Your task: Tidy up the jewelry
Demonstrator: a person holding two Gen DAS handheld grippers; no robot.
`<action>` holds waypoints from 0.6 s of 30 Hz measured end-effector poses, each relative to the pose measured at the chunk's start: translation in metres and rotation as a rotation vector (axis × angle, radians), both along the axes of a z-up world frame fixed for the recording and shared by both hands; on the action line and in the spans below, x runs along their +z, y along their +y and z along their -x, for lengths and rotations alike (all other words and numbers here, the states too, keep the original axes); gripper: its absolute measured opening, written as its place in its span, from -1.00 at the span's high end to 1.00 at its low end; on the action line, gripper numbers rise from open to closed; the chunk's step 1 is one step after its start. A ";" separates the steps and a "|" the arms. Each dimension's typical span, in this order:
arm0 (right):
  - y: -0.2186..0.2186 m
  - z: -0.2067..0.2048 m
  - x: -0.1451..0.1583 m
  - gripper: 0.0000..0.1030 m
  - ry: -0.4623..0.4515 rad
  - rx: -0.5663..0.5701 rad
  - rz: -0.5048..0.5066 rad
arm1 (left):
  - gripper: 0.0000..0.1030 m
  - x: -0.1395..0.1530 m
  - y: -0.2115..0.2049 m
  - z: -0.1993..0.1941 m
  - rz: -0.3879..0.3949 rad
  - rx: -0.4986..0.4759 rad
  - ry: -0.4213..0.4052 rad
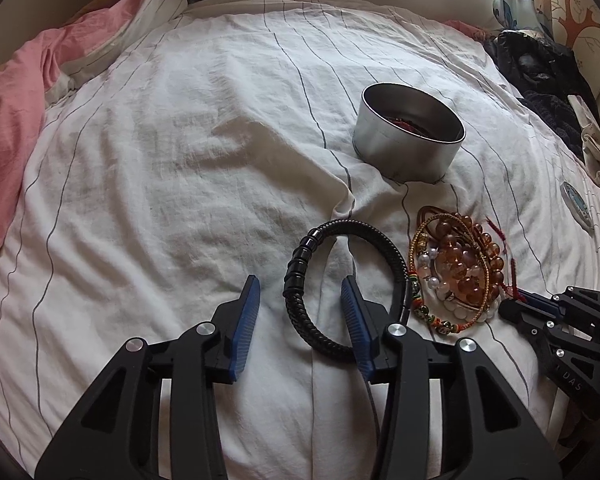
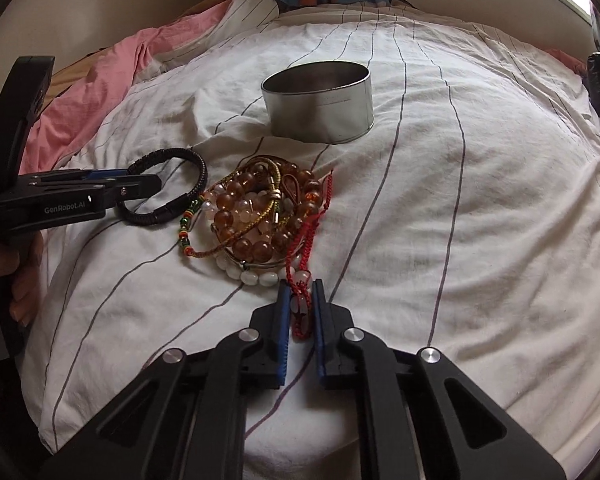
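Partly hidden: tin [image 1: 404, 152] contents; right hand-held gripper [image 2: 301, 308] clamps red cord bracelet [image 2: 306, 240]; left hand-held gripper [image 1: 300, 304] open.

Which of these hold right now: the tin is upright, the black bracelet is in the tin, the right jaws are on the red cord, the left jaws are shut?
1. The metal tin stands upright on the striped sheet. True.
2. The black bracelet lies inside the tin. False: it lies on the sheet beside the bead pile.
3. The right gripper has its jaws closed on the red cord bracelet. True.
4. The left gripper has its jaws shut. False: they stand apart, straddling one side of the black bracelet.
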State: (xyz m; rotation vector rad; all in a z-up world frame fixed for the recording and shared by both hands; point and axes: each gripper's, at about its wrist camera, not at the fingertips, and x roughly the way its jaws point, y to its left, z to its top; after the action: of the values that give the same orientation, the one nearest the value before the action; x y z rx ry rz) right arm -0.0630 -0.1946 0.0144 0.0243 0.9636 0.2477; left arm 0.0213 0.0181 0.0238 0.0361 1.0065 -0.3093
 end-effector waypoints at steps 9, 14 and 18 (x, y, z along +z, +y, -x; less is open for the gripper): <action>-0.015 0.016 0.014 0.80 -0.078 -0.063 -0.152 | 0.83 0.009 0.000 0.005 0.073 -0.035 -0.015; -0.017 0.027 0.025 0.80 -0.153 -0.062 -0.203 | 0.83 0.021 0.007 0.008 0.148 -0.040 -0.041; -0.021 0.026 0.021 0.80 -0.142 -0.085 -0.211 | 0.83 0.015 0.006 0.006 0.135 -0.036 -0.023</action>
State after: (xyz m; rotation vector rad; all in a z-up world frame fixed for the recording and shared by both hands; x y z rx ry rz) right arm -0.0889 -0.2160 0.0353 0.2383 0.7903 0.2679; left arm 0.0155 0.0236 0.0389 -0.0649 0.9612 -0.4083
